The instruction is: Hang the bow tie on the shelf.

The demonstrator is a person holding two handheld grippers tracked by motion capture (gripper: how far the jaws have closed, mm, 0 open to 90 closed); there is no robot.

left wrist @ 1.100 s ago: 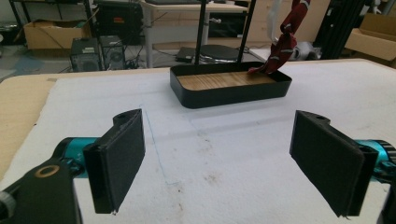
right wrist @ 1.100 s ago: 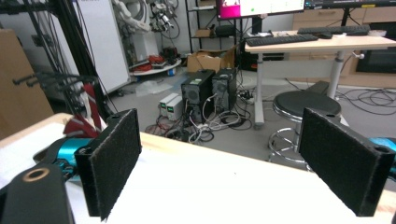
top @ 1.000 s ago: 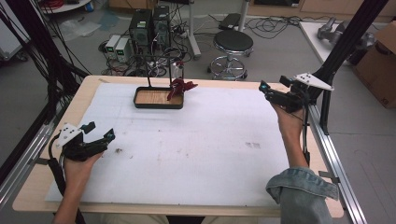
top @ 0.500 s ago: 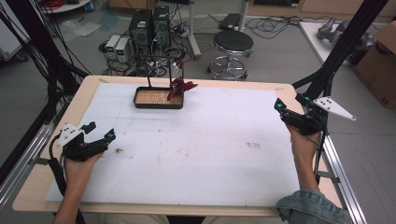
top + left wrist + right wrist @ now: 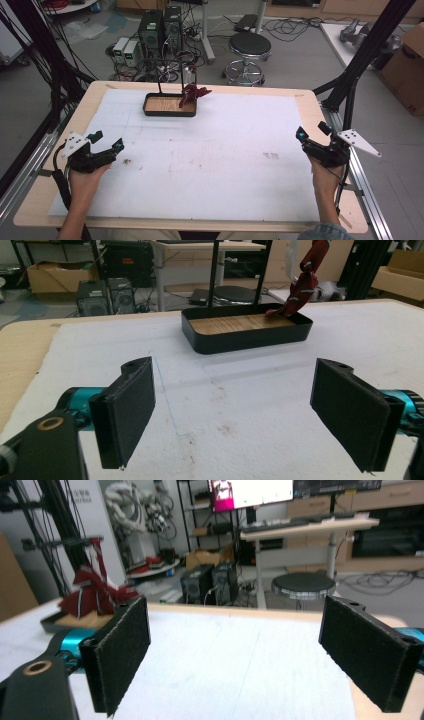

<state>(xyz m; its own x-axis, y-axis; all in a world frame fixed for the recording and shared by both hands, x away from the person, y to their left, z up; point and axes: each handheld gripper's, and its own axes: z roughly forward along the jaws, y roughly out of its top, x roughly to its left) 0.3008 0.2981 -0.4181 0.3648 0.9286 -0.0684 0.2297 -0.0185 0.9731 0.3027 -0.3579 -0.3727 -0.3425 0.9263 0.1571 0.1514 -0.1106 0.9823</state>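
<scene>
1. High view: the left gripper [image 5: 107,141] sits at the table's left edge, held in the person's left hand [image 5: 85,180], jaws spread with nothing between them.
2. Across the table, the right gripper [image 5: 311,132] hovers near the right edge in the right hand [image 5: 322,176], jaws likewise parted and empty; its grey three-cornered plate [image 5: 358,142] juts out over the table's rail.
3. Both rest over a white mat [image 5: 210,155] covering the wooden table [image 5: 35,200], with faint dark smudges on the mat.
4. Well ahead, near the far edge, stands a black tray [image 5: 169,105] with a wooden floor and an upright black wire frame [image 5: 172,75].
5. A dark red cloth [image 5: 192,93] hangs over the tray's right end.
6. Beyond the table stand a round stool [image 5: 249,46] and computer towers [image 5: 161,27].
</scene>
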